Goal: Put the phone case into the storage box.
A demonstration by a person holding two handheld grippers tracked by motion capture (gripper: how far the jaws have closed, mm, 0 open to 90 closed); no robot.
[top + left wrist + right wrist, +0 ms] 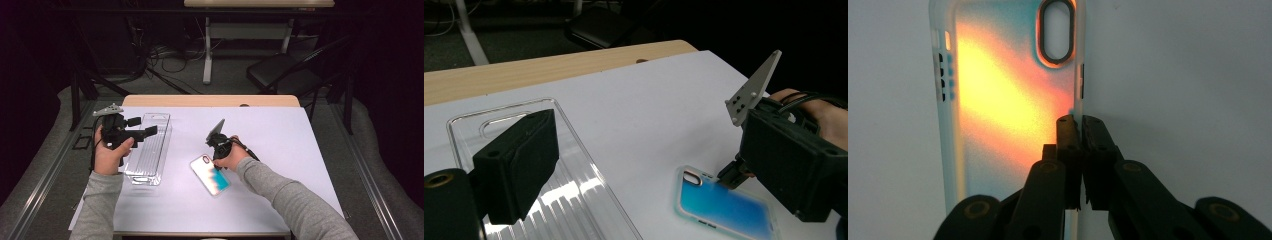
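Observation:
A phone case [212, 177] with a blue-to-white back and a clear rim lies on the white table cover, right of centre. My right gripper [216, 161] is shut on its long side edge near the camera cut-out; in the right gripper view the jaws [1079, 125] pinch that rim of the case [1003, 100], which glows orange there. My left gripper [145, 126] hovers open over the far end of a long clear ribbed plastic tray [150, 155], holding nothing. The left gripper view shows one of its black fingers [519, 160] above the tray [574, 200], with the case [724, 207] and right gripper [734, 175] beyond.
The white cover [280, 145] spreads over most of the table, with a bare wooden strip [210, 100] along the far edge. Past the table stand a black chair [280, 72], a desk's legs [207, 55] and floor cables [165, 55].

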